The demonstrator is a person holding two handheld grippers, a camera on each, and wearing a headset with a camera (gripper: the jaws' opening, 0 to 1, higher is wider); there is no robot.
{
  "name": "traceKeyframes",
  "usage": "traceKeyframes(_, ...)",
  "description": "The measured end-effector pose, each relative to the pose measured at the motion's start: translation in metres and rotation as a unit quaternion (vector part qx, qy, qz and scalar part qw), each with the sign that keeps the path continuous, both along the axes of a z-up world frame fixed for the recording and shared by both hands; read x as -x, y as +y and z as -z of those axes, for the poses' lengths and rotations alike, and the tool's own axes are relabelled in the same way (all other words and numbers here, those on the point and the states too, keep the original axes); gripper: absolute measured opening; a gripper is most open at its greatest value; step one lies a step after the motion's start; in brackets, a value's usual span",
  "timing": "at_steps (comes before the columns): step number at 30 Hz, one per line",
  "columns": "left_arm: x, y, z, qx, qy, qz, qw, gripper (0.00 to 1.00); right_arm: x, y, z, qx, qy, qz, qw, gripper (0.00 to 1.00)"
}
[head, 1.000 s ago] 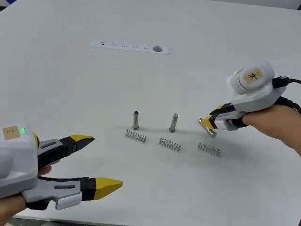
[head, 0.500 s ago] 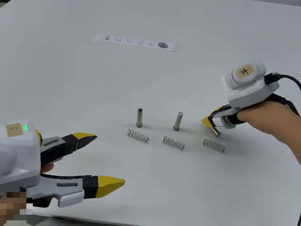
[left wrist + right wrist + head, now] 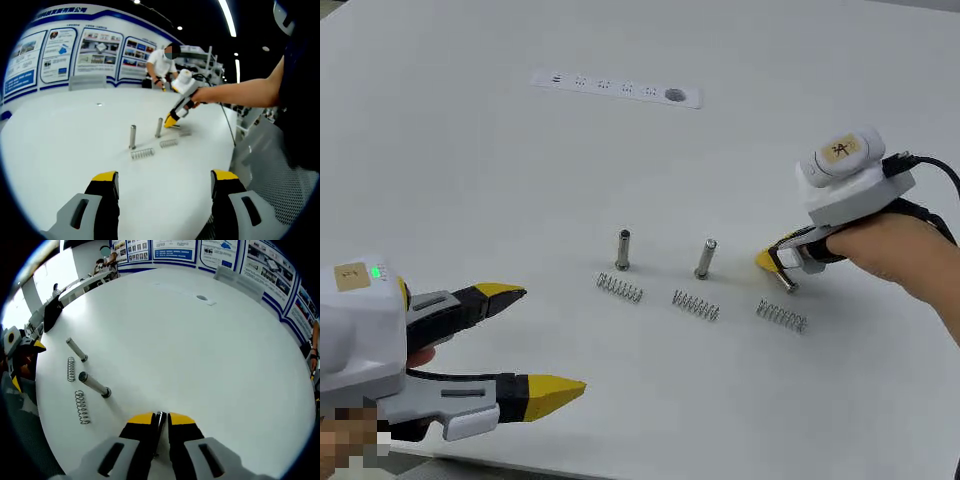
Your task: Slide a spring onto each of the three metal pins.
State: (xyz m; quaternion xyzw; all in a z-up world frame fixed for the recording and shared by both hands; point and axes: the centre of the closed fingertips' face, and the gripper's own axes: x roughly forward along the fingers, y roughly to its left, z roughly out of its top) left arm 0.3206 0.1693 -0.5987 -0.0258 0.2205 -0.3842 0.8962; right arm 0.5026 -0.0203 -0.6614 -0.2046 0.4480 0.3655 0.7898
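Springs: none of three fitted yet

Left pin [image 3: 623,249] and middle pin [image 3: 706,258]: upright on table [image 3: 470,180], bare. Third pin [image 3: 785,282]: tilted, clamped between closed jaws of right gripper [image 3: 772,262], at 3 o'clock of middle pin. Left spring [image 3: 619,288], middle spring [image 3: 695,305], right spring [image 3: 781,317]: each loose at 6 o'clock of its pin. Left gripper [image 3: 545,338]: at 8 o'clock, jaws wide apart, empty. Judged: all three fittings remain.

You're working on a smooth, matt white tabletop [image 3: 470,180]. The two standing pins [image 3: 623,249] and the pin [image 3: 785,283] at the tips of your right gripper [image 3: 770,262] are smooth grey metal with a dull sheen, and the springs [image 3: 695,304] are bare coiled wire. That gripper and your left gripper [image 3: 552,340] have white and grey plastic shells, with black jaws tipped in yellow.
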Motion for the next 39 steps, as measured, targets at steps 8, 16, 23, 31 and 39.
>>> traceKeyframes(8, -0.001, 0.0, -0.002, 0.0, -0.002, 0.0, 1.0, 0.76, 0.002, 0.0, 0.0, 0.003, 0.007, 0.011, 0.9999, 0.09)
traceKeyframes(16, -0.001, 0.0, -0.004, 0.001, -0.006, 0.0, 1.0, 0.76, 0.004, -0.003, -0.008, -0.017, -0.006, 0.032, 0.9993, 0.08)
traceKeyframes(23, -0.001, -0.001, -0.006, 0.001, -0.01, 0.004, 0.9999, 0.75, 0.011, -0.01, -0.03, -0.033, -0.021, 0.039, 0.9985, 0.08)
traceKeyframes(31, 0.001, -0.006, -0.009, 0.001, -0.015, 0.013, 0.9998, 0.75, 0.022, -0.015, -0.041, -0.04, -0.042, 0.042, 0.9974, 0.09)
traceKeyframes(39, 0.002, -0.006, -0.012, -0.002, -0.018, 0.016, 0.9997, 0.75, 0.032, -0.017, -0.046, -0.049, -0.054, 0.044, 0.9963, 0.09)
